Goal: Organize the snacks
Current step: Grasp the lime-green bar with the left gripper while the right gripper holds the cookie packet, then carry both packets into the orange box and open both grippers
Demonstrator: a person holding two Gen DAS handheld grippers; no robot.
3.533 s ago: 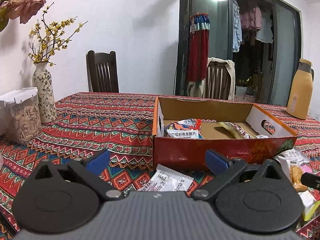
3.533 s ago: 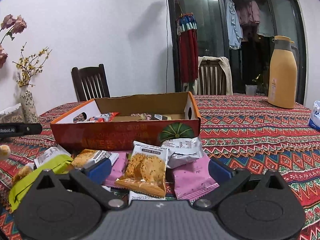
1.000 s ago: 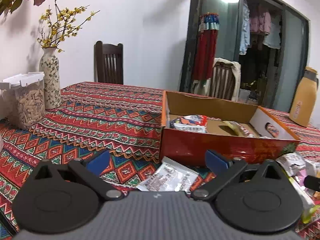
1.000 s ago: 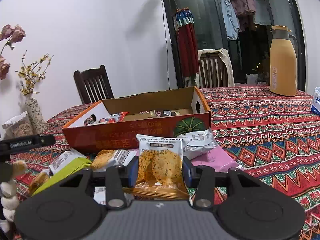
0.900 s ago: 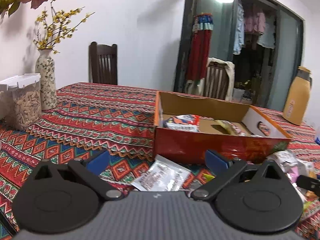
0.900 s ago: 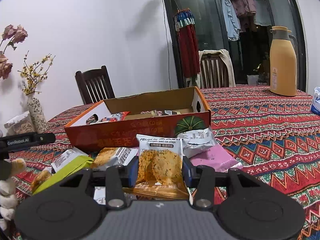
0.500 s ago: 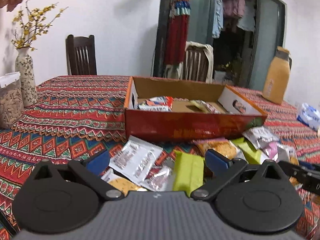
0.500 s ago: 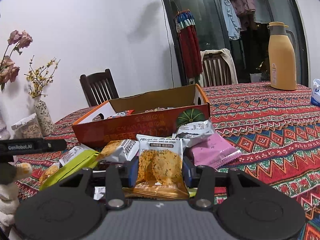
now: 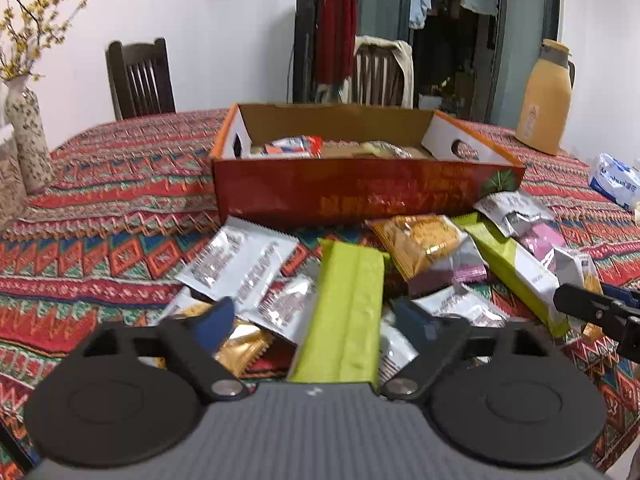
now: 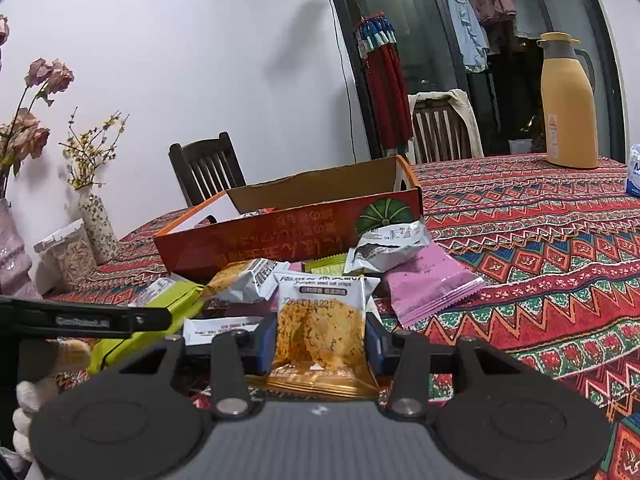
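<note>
Here, much of the snack pile is overlapped, so an exact count of packets is not possible, and most print on the wrappers is too blurred to read. The right gripper (image 10: 320,336) has its jaws pinching a crisp packet (image 10: 320,332), a flat crinkly pouch with a white top and a golden biscuit picture; its lower edge is hidden behind the gripper body. The left gripper (image 9: 312,318) has jaws that have just been narrowing, and they stand spread either side of a long lime-green packet (image 9: 348,312), not pressing it; its near end is cut off by the gripper.

Behind the pile sits one open cardboard box (image 9: 360,196), red outside and plain brown inside, holding a few packets only partly seen over its wall. Everything rests on a table under a red zigzag-patterned cloth (image 9: 104,208). One smooth yellow flask (image 10: 568,100) stands far right.
</note>
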